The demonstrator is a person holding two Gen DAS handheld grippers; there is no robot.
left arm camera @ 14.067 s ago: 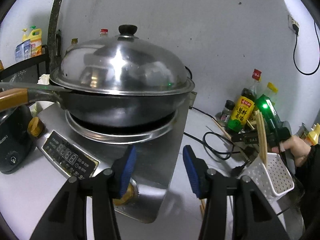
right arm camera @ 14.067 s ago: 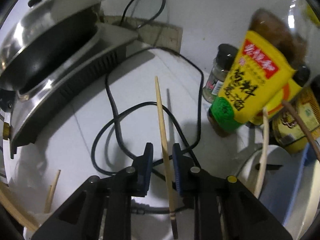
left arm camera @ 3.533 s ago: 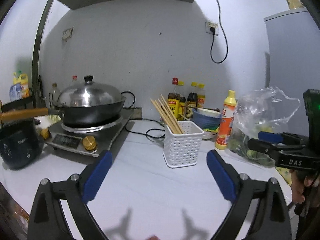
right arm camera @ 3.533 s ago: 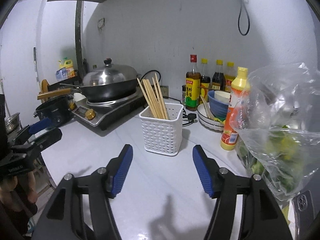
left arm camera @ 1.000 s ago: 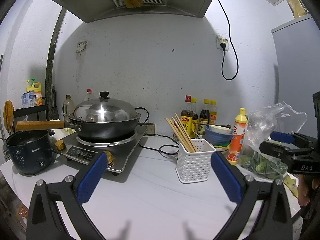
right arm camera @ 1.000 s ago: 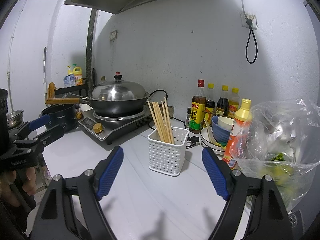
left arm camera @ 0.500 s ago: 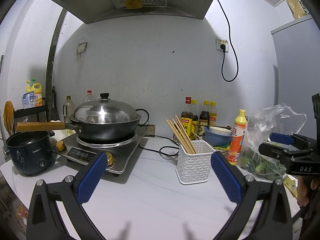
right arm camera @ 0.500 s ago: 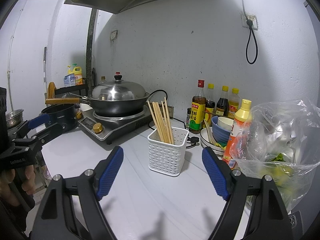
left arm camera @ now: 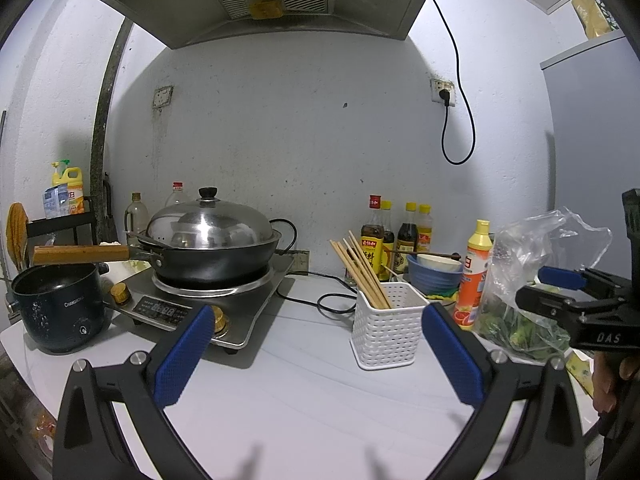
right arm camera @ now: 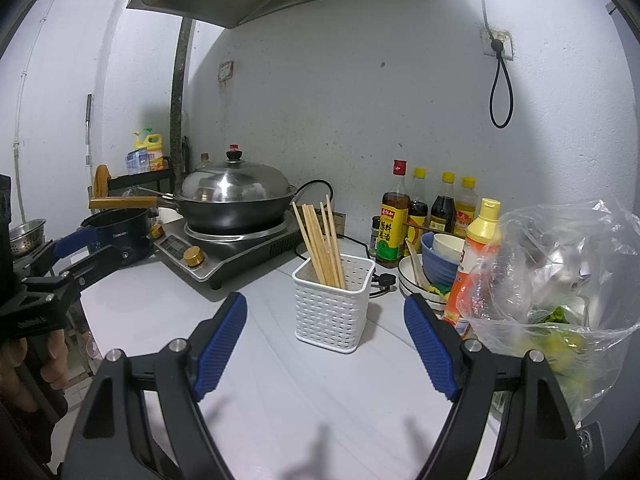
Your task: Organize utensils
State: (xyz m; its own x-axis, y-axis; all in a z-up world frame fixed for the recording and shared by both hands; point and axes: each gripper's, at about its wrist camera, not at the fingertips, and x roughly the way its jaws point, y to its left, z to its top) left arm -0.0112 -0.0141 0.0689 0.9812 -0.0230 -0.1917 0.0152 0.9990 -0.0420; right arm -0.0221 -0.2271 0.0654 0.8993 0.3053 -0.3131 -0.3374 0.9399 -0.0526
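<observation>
Legible text, left wrist view: "CHANGHONG" in pale letters on the side of the dark blue electric pot (left arm camera: 56, 306). "DAS" in white on the black body of the right gripper (left arm camera: 560, 292). Stove panel (left arm camera: 162, 312) shows lit digits, unreadable. Labels on the sauce bottles (right arm camera: 394, 224) carry Chinese characters, too small to read.
</observation>
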